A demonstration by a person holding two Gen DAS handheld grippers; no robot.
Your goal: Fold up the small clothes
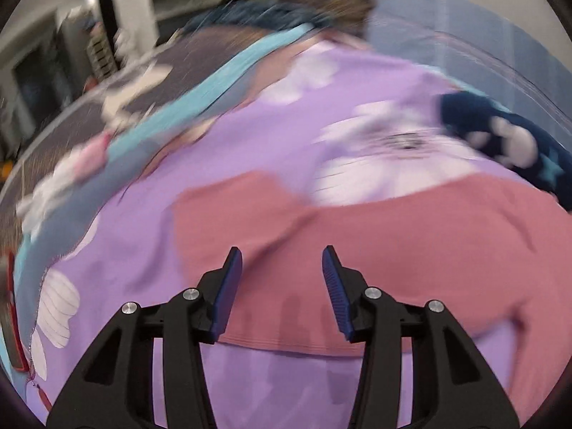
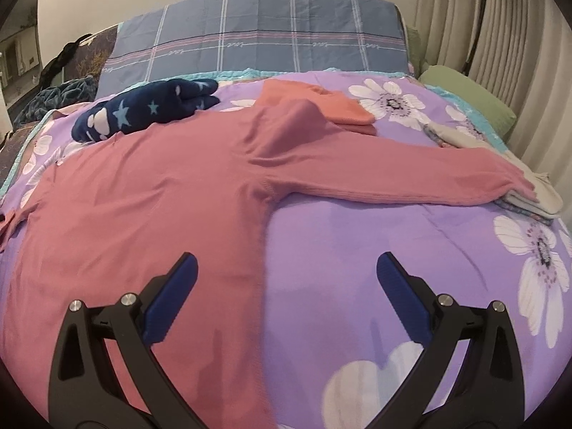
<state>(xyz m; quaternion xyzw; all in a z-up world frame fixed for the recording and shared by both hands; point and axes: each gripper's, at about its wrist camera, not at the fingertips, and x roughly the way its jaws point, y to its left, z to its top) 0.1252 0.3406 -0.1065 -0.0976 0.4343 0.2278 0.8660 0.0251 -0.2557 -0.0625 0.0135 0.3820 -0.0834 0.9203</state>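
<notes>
A pink long-sleeved top (image 2: 143,186) lies spread flat on the purple flowered bedspread (image 2: 357,250), one sleeve (image 2: 393,178) stretched out to the right. My right gripper (image 2: 286,255) hangs open and wide just above the top's right side edge, nothing between its fingers. In the blurred left wrist view the same pink top (image 1: 411,236) fills the lower right. My left gripper (image 1: 281,250) hovers over its hem with its jaws apart and holds nothing.
A navy garment with stars (image 2: 143,112) lies beyond the top, seen too in the left view (image 1: 500,136). A folded orange-pink piece (image 2: 321,105) and a pale folded pile (image 2: 536,196) sit at the right. A blue plaid pillow (image 2: 257,43) and green pillow (image 2: 468,96) line the bedhead.
</notes>
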